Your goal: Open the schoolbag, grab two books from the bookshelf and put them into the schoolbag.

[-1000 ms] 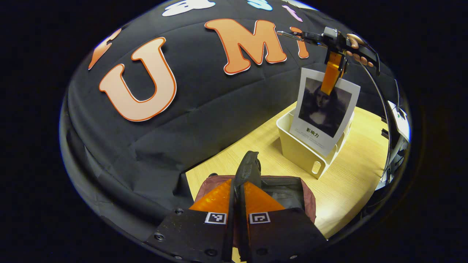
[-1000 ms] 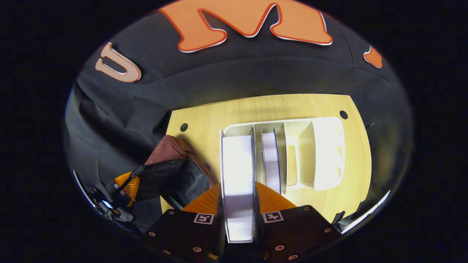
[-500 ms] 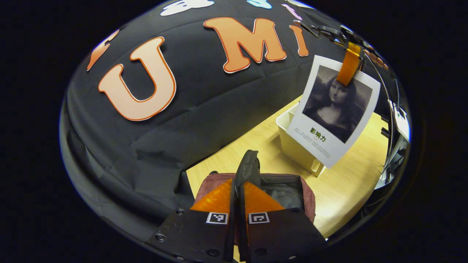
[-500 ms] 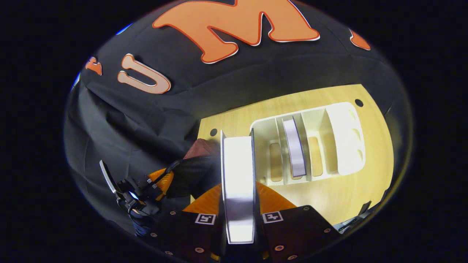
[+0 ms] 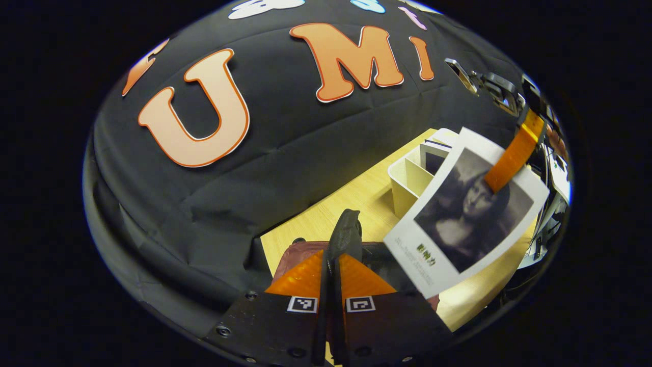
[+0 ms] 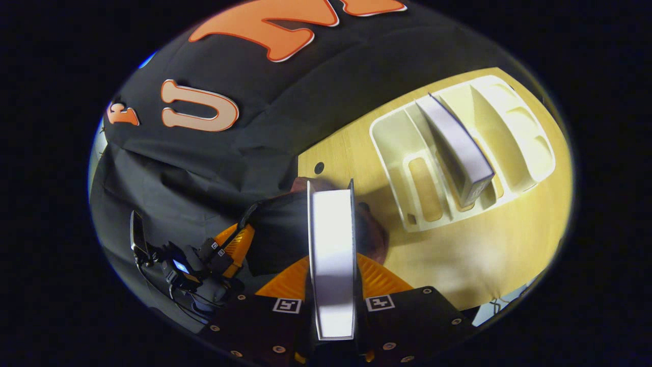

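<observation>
Above the open schoolbag (image 6: 275, 234) your right tongs (image 6: 332, 285) clamp a portrait-cover book (image 5: 466, 214) tilted, clear of the bookshelf (image 6: 407, 148); left tongs (image 5: 332, 270) pinch the bag's strap (image 5: 346, 232).

A light wooden table (image 6: 458, 255) takes up the right half of the right gripper view and a strip at lower centre-right of the left gripper view, with small round holes near its far edge by the black cloth. On it, at the upper right of the right gripper view, stands a cream bookshelf (image 6: 402, 153) with upright dividers, one book (image 6: 456, 148) leaning in a middle slot. A dark red schoolbag (image 6: 374, 237) rests on the table at lower centre, just beside the bookshelf.
</observation>
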